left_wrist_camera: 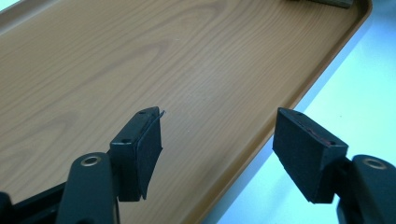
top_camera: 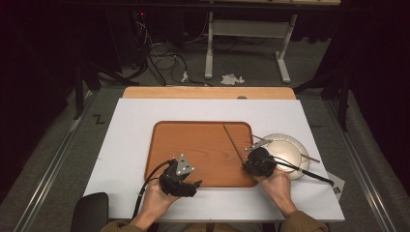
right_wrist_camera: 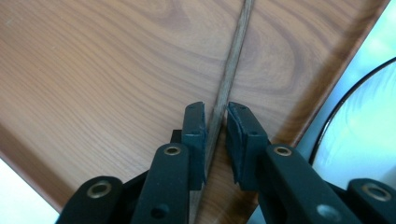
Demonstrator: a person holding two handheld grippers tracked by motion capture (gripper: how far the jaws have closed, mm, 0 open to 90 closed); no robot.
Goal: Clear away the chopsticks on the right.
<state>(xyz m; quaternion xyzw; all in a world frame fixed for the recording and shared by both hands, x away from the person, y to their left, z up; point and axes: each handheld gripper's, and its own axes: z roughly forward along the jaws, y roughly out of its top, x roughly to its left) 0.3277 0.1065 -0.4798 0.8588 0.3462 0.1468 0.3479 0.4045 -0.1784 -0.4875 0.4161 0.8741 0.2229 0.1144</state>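
Note:
A brown wooden tray (top_camera: 198, 150) lies in the middle of the white table top. One dark chopstick (top_camera: 232, 140) lies slanted on the tray's right part. My right gripper (top_camera: 247, 165) is at its near end. In the right gripper view the chopstick (right_wrist_camera: 236, 46) runs between the pads of that gripper (right_wrist_camera: 216, 116), with thin gaps on both sides, so the jaws stand slightly open around it. A second chopstick (top_camera: 312, 158) rests across the pale round plate (top_camera: 290, 147) right of the tray. My left gripper (top_camera: 196, 183) hovers open and empty over the tray's near edge (left_wrist_camera: 243, 154).
The plate's dark rim (right_wrist_camera: 336, 107) sits just past the tray's right edge. A black cable (top_camera: 302, 170) trails from the right gripper over the plate. A white tag (top_camera: 337, 186) lies near the table's right front. A dark chair back (top_camera: 89, 210) stands at the front left.

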